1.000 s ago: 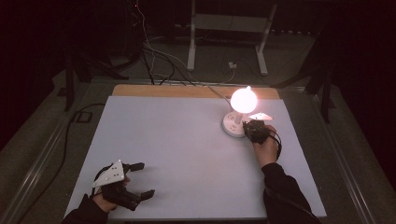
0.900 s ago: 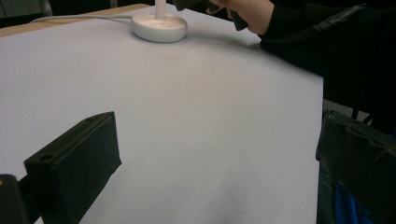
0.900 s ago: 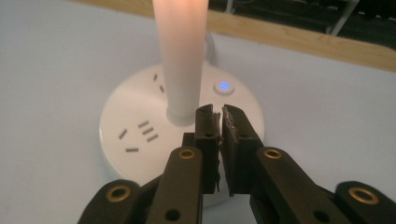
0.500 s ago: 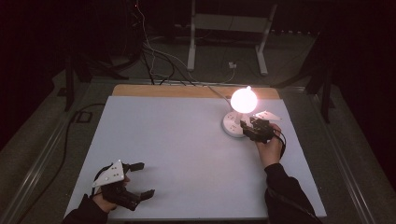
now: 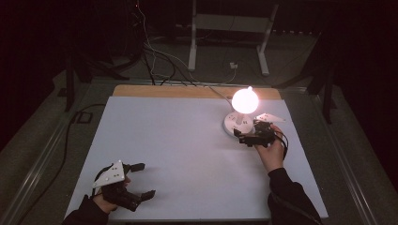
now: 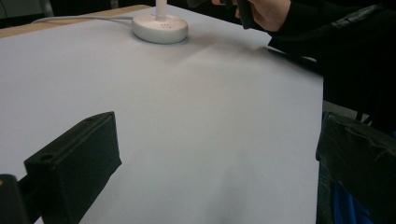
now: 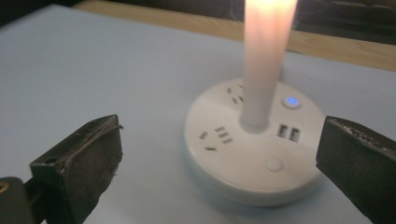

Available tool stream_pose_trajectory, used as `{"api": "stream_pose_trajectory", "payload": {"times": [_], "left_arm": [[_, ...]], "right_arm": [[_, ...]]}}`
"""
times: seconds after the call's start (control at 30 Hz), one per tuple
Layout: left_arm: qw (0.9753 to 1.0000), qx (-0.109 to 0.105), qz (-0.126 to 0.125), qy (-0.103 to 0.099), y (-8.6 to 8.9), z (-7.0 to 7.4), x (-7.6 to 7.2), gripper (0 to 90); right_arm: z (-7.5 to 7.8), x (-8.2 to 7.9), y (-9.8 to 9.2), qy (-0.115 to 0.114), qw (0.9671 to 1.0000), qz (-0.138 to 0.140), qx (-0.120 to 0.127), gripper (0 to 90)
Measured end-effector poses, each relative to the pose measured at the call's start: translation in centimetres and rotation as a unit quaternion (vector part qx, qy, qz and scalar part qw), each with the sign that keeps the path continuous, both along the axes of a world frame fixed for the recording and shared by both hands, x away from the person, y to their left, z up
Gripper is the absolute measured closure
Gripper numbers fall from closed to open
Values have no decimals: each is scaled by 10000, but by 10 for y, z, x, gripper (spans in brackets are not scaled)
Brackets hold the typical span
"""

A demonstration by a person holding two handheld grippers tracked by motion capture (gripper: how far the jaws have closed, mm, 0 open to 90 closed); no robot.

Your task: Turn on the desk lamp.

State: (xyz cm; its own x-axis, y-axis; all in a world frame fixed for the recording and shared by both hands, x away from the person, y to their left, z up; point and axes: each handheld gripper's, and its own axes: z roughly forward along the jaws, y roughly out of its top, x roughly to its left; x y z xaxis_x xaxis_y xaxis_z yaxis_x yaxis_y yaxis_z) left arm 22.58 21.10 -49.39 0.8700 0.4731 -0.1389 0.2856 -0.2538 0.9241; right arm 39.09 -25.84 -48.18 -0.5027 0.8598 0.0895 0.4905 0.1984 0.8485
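Observation:
A lit lamp with a glowing bulb [image 5: 244, 100] stands on a round white socket base [image 5: 233, 123] at the table's back right. The base [image 7: 252, 144] has outlets, USB ports and a blue-lit button [image 7: 292, 101], and the lamp's bright stem [image 7: 261, 60] rises from its middle. My right gripper [image 5: 243, 136] is open just in front of the base, its jaws wide apart on either side of it in the right gripper view. My left gripper [image 5: 143, 180] rests open near the front left edge, with nothing between its jaws. The base [image 6: 160, 27] lies far off in the left gripper view.
A white sheet [image 5: 178, 154] covers the table, with a wooden strip [image 5: 187, 91] along the back edge. The lamp's white cord [image 5: 213, 89] runs off the back. Cables [image 5: 155, 56] and a stand's legs [image 5: 225, 42] lie on the dark floor behind.
My right gripper has shifted a little forward and to the left, closer along the front of the lamp's base. The left gripper has stayed put.

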Motion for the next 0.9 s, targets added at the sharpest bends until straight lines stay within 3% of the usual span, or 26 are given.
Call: {"api": "stream_pose_trajectory", "payload": {"times": [0.07, 0.13, 0.3, 0.47, 0.7, 0.9], "left_arm": [[10000, -7, 10, 7, 0, 0, 1, 2], [10000, -6, 22, 31, 0, 0, 1, 2], [10000, -27, 13, 34, -1, 0, 2, 2], [10000, -21, -7, 30, 0, 0, 1, 2], [10000, -29, -4, 8, 1, 0, 0, 3], [10000, -37, -15, 2, 1, 0, 0, 2]], "right_arm": [[-2, -4, -1, -212, 9990, 39, 390, 0], [-4, -9, -1, -408, 9972, 54, 626, 0], [-3, -11, -4, -326, 9967, 190, 725, 0], [1, -13, -4, -476, 9968, 186, 612, 0], [9, -24, -2, -500, 9974, 270, 446, 0], [11, -41, -1, -455, 9969, 438, 459, 0]]}}
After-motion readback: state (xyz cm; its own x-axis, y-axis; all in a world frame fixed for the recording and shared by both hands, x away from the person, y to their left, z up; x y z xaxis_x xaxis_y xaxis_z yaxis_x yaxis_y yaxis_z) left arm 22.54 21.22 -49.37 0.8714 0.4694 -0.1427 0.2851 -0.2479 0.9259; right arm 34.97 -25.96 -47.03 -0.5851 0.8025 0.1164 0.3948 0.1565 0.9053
